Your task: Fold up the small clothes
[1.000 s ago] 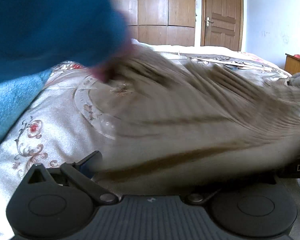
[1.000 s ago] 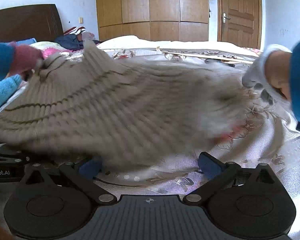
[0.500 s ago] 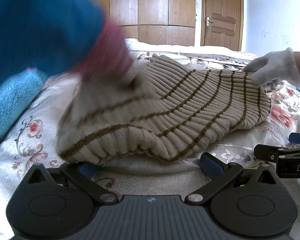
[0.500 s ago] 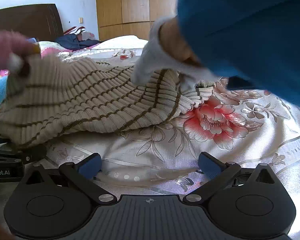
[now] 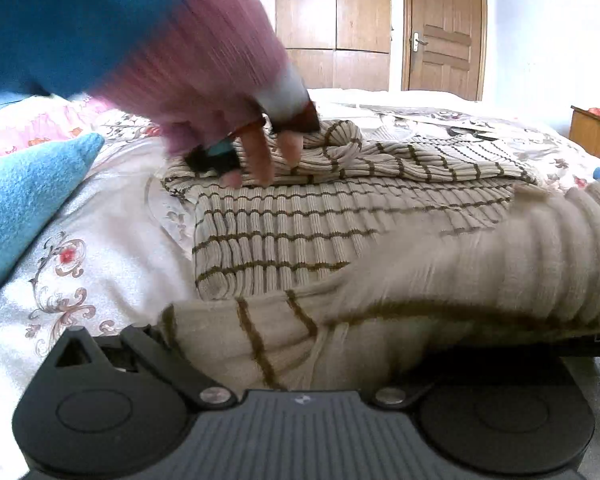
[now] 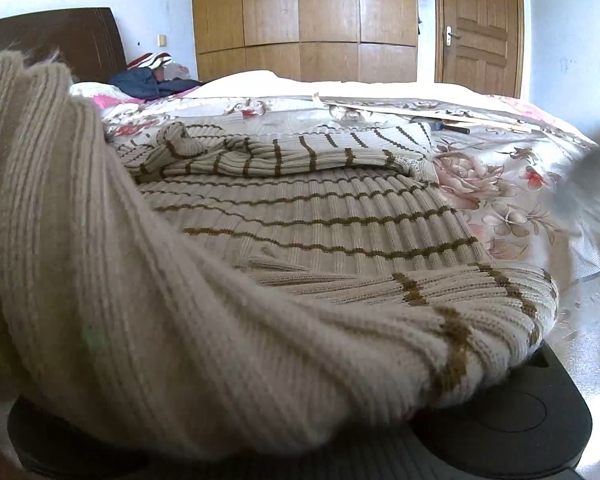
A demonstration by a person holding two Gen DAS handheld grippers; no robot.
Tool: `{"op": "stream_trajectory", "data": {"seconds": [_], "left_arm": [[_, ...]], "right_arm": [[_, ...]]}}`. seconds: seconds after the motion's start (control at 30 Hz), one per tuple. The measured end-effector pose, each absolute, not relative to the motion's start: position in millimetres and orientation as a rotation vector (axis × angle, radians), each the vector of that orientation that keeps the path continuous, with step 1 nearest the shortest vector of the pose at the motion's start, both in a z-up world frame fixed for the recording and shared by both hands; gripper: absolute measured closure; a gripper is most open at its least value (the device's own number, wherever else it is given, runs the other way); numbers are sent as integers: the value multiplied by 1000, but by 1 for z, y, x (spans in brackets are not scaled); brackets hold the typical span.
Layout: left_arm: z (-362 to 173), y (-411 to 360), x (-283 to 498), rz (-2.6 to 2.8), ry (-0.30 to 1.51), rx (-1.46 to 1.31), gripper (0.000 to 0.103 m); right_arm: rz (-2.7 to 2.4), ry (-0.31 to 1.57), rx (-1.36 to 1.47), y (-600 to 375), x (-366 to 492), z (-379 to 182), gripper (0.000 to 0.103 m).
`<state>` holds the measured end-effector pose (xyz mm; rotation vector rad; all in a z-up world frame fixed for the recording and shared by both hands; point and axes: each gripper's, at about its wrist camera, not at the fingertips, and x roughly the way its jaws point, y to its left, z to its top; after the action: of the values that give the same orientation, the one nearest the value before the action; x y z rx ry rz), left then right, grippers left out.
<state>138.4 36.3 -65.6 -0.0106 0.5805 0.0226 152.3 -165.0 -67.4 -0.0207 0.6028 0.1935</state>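
A beige ribbed sweater with thin brown stripes lies spread on the floral bedspread, one sleeve folded across its far part. A person's hand in a pink fingerless glove, blue sleeve behind it, touches the far left corner of the sweater. A blurred near part of the sweater drapes over my left gripper, hiding its fingertips; the visible linkage stands spread. In the right wrist view thick knit covers my right gripper entirely, and only the housing shows.
A blue towel lies at the left. A dark headboard and dark clothes sit at the bed's far end, before a wooden wardrobe and door. A wooden cabinet stands far right.
The sweater, held up and shaken by two hands, now lies flat on the bed. Its near part has come over both grippers. The white-gloved hand has left the sweater.
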Motion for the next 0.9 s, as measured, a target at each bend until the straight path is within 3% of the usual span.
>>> {"op": "stream_trajectory", "data": {"seconds": [0.9], "left_arm": [[-66,39,139,22,577,-9,0]], "right_arm": [[193,602,-22,-165,151,-68,0]]}}
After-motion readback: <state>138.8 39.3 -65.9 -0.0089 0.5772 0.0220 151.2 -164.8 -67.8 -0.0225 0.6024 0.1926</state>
